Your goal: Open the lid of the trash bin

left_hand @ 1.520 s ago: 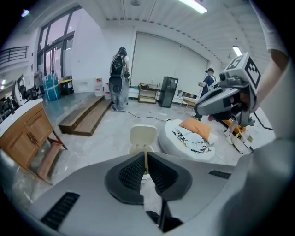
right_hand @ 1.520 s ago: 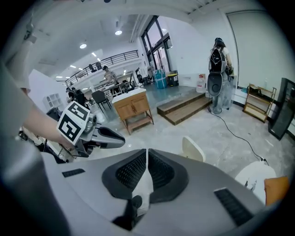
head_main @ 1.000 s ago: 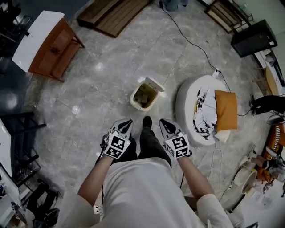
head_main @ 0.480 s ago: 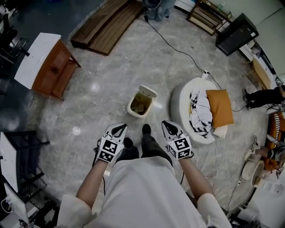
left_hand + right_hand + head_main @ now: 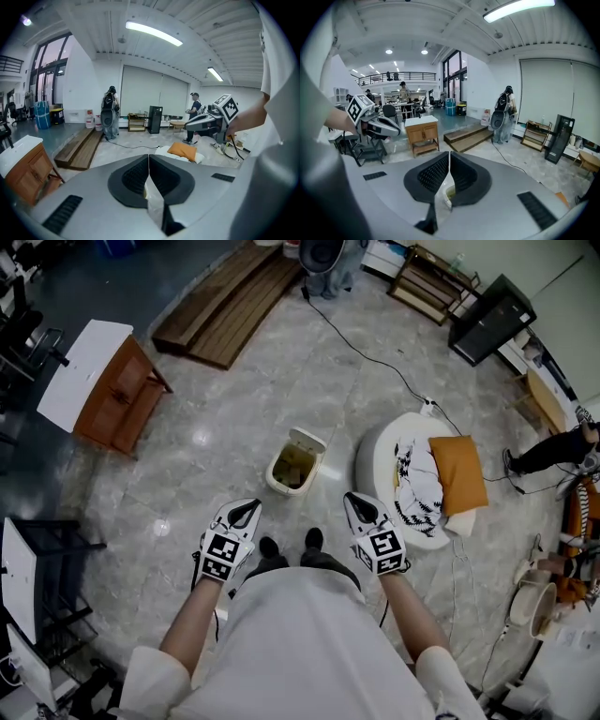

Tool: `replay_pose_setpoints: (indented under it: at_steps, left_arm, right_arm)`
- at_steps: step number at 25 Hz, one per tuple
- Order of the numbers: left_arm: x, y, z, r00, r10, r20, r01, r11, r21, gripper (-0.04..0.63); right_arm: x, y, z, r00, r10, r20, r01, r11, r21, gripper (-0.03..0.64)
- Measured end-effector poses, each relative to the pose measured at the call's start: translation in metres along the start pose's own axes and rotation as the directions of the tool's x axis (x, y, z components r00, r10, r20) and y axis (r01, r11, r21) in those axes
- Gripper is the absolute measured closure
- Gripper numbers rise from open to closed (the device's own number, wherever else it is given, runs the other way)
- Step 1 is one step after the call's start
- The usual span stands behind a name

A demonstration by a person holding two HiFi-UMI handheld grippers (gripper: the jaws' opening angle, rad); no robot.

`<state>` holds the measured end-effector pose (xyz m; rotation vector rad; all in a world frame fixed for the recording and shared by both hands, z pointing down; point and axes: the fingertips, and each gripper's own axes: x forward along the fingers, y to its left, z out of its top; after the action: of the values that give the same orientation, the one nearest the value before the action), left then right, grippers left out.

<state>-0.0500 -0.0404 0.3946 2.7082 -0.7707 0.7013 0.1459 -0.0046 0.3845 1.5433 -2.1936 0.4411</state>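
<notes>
The small cream trash bin (image 5: 292, 468) stands on the marble floor ahead of my feet, its lid (image 5: 307, 439) tipped up at the far side, the inside showing. My left gripper (image 5: 247, 511) and right gripper (image 5: 360, 506) hang side by side nearer to me, apart from the bin, both shut with nothing between the pads. In the left gripper view the jaws (image 5: 148, 161) meet in a closed line. In the right gripper view the jaws (image 5: 449, 161) are closed too, and the bin (image 5: 448, 193) peeks out below them.
A round white floor cushion (image 5: 382, 457) with an orange pillow (image 5: 457, 472) lies right of the bin. A wooden cabinet (image 5: 111, 395) stands at far left, wood planks (image 5: 232, 304) behind, and a cable (image 5: 361, 354) crosses the floor. A black rack (image 5: 42, 563) is at near left.
The view has risen, so the bin looks smaller and farther. Both grippers came up with me, still shut. My foot near the bin has drawn back beside the other.
</notes>
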Motion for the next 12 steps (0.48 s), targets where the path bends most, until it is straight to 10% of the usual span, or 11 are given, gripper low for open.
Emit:
replay_pose_setpoints:
  at_steps: [12]
  left_arm:
    - [-0.017,-0.022,0.045,0.988,0.076,0.132,-0.069,0.996,-0.061,0.574]
  right_arm:
    - [-0.030,-0.018,0.018,0.997,0.027,0.075,-0.024,0.999,-0.047,0.586]
